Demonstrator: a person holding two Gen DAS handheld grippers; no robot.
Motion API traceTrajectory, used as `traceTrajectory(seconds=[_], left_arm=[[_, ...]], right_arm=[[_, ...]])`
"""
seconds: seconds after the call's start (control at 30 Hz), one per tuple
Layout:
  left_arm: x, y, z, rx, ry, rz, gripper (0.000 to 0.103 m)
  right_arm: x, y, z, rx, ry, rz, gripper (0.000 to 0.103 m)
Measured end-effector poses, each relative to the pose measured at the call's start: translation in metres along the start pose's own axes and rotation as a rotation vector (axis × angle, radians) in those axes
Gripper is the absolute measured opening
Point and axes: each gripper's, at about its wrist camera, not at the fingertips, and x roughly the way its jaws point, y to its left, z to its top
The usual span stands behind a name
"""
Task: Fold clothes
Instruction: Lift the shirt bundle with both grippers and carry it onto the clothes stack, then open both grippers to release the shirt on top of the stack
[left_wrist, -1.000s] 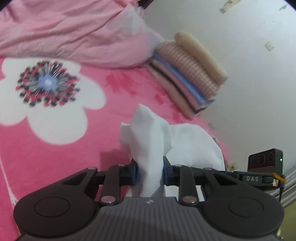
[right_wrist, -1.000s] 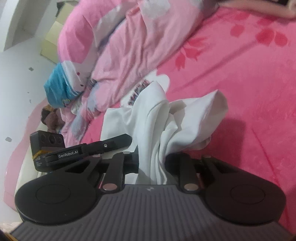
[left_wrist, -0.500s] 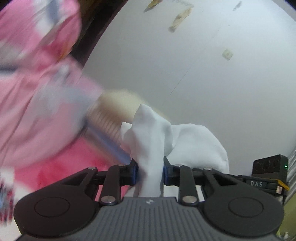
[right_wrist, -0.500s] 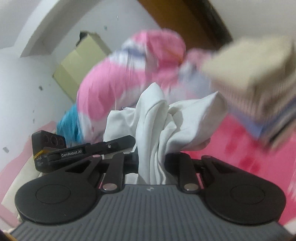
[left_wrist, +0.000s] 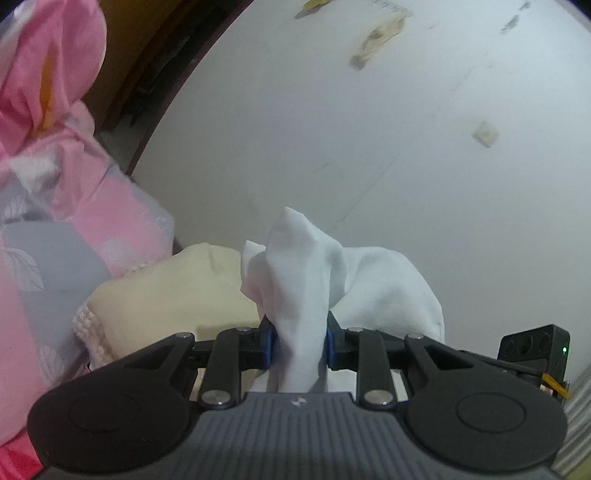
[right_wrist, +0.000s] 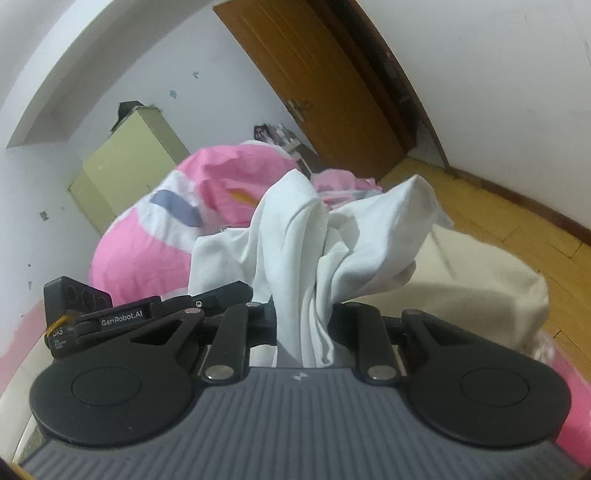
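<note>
Both hand-held grippers rising off pink bed since earlier frame; left hand-held gripper (left_wrist: 297, 349) and right hand-held gripper (right_wrist: 303, 325) each pinching white garment (right_wrist: 295, 236), lifting it near folded stack (left_wrist: 173, 295), likely for stacking.

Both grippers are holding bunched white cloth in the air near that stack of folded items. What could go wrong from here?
1. The white garment is crumpled in both grips, the left gripper and the right gripper each pinching a thick wad, so it may land creased rather than flat.
2. The cream folded item lies right beneath the left gripper; a low pass might knock it askew.
3. The loose flap beside the right gripper may tuck under when laid down.
</note>
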Motion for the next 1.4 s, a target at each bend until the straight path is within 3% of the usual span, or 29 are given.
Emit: traceTrajectory(seconds=[0.1,0.17,0.2,0.27,0.33,0.4,0.47,0.53,0.57,0.7,0.77,0.87,0.97,1.03,1.1,1.23,1.3,1.37,1.4], left_arm=[[0.026,0.022,0.001,-0.025,0.018,0.013,0.029],[0.038,0.043,0.001,-0.069,0.035,0.034,0.046],[0.042,0.053,0.0,-0.09,0.04,0.041,0.05],[0.048,0.067,-0.002,-0.116,0.035,0.021,0.052],[0.045,0.074,-0.002,-0.14,0.023,-0.019,0.059],[0.034,0.073,0.001,-0.131,-0.017,-0.015,0.069],[0.019,0.068,0.002,-0.106,-0.079,0.014,0.081],[0.005,0.062,0.003,-0.075,-0.138,0.042,0.081],[-0.001,0.053,0.003,-0.039,-0.163,0.055,0.08],[-0.014,0.004,-0.005,0.206,-0.245,0.112,0.072],[-0.003,-0.02,-0.01,0.349,-0.251,0.118,0.067],[0.028,-0.023,-0.007,0.393,-0.192,0.139,0.056],[0.062,-0.005,-0.004,0.374,-0.115,0.234,0.04],[0.078,0.008,-0.006,0.378,-0.082,0.268,0.039],[0.086,0.019,-0.008,0.369,-0.063,0.269,0.039],[0.083,0.029,-0.005,0.329,-0.051,0.236,0.041],[0.069,0.029,0.0,0.266,-0.064,0.185,0.052],[0.05,0.029,0.005,0.219,-0.097,0.17,0.074],[0.041,0.029,0.01,0.202,-0.115,0.172,0.076]], right_arm=[[0.028,-0.029,0.007,0.028,0.014,0.025,0.018],[0.047,-0.051,0.006,0.069,0.016,0.038,0.024],[0.055,-0.06,0.003,0.095,0.016,0.031,0.026],[0.069,-0.078,-0.003,0.145,0.025,0.011,0.047],[0.072,-0.089,-0.008,0.178,0.017,0.024,0.051],[0.063,-0.09,-0.01,0.201,-0.016,0.037,0.057],[0.054,-0.092,-0.011,0.224,-0.05,0.049,0.071],[0.04,-0.091,-0.009,0.225,-0.096,0.033,0.082],[0.031,-0.089,-0.008,0.218,-0.135,0.026,0.082],[0.001,-0.075,-0.005,0.14,-0.262,0.002,0.08],[0.004,-0.058,-0.005,0.052,-0.273,-0.013,0.058],[0.029,-0.041,-0.003,-0.035,-0.237,-0.036,0.031],[0.064,-0.047,-0.001,-0.037,-0.181,-0.109,0.018],[0.086,-0.056,-0.006,-0.044,-0.136,-0.167,0.013],[0.104,-0.064,-0.015,-0.066,-0.104,-0.206,0.009],[0.105,-0.071,-0.021,-0.021,-0.107,-0.191,0.007],[0.089,-0.067,-0.019,0.008,-0.154,-0.163,0.012],[0.066,-0.062,-0.017,0.046,-0.214,-0.13,0.022],[0.051,-0.057,-0.015,0.063,-0.241,-0.13,0.026]])
